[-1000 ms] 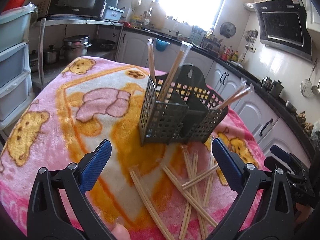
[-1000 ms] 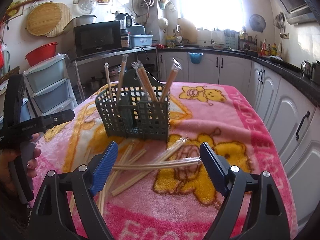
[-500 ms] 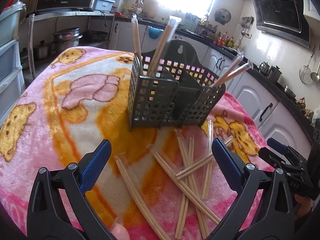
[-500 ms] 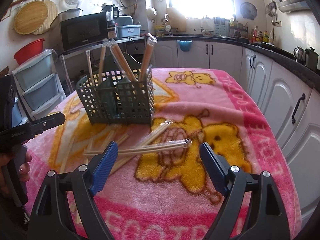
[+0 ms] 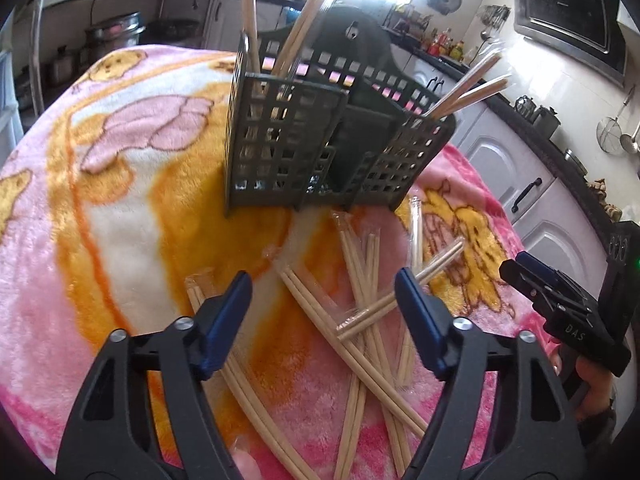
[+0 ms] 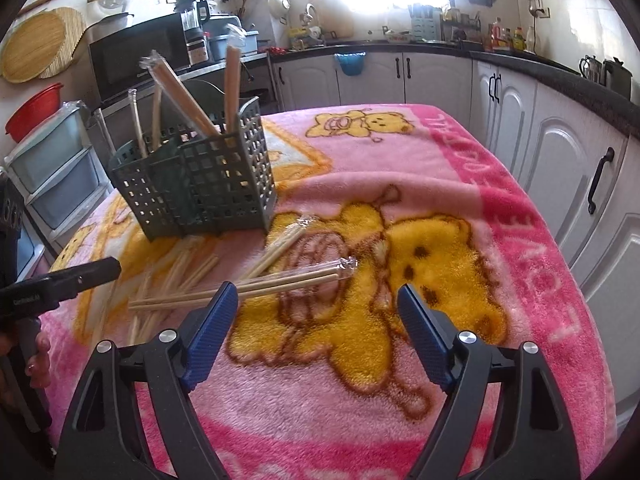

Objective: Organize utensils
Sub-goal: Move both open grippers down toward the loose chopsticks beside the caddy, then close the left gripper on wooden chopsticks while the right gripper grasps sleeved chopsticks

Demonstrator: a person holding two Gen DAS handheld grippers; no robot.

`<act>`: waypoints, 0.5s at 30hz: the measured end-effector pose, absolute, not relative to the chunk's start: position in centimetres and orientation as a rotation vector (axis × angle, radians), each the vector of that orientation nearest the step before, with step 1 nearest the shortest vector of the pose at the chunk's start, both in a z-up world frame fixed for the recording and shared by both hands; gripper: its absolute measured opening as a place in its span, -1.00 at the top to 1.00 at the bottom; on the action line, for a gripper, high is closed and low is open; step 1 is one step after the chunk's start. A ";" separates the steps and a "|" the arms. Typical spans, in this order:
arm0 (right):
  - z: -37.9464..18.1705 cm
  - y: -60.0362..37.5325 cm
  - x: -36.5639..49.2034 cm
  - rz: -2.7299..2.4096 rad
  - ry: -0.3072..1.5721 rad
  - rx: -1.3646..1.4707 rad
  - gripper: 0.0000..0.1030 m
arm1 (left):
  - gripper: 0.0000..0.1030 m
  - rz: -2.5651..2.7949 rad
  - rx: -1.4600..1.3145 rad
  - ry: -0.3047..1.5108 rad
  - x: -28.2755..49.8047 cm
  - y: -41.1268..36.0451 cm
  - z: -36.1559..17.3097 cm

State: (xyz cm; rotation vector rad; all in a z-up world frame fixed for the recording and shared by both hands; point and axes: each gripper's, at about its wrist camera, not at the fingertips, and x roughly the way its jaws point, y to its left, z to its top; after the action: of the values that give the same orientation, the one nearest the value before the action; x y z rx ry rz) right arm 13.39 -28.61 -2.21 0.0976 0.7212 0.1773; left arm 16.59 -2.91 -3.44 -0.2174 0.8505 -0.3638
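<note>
Black gripper, blue ribbed pads, silver screws.

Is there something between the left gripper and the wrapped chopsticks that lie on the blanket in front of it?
Nothing visible does. The left gripper, its jaws closing with nothing pinched yet, hovers directly over the loose chopsticks crossed on the blanket. The utensil basket stands farther back, behind the pile, not in the way.

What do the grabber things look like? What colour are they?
Each gripper, the left gripper and the right gripper, has black plastic arms with triangle holes, silver screws, and two fingers with bumpy blue pads. From the side, small white lettering shows on the black body.
</note>
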 end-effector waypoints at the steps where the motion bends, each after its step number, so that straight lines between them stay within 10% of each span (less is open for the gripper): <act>1: -2.3 -28.7 13.6 0.179 0.728 0.099 -0.50 | -0.23 -0.366 -0.224 0.860 16.9 -2.9 -3.6; 15: -3.7 -29.1 18.0 0.191 0.804 0.117 -0.18 | 0.10 -0.343 -0.304 0.964 20.3 -2.5 -5.6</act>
State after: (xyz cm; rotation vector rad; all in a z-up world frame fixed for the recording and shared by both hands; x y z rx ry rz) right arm 17.96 -29.13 -3.72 0.1165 0.8039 0.1911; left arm 20.28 -2.45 -5.55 -0.3037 0.9644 -0.3433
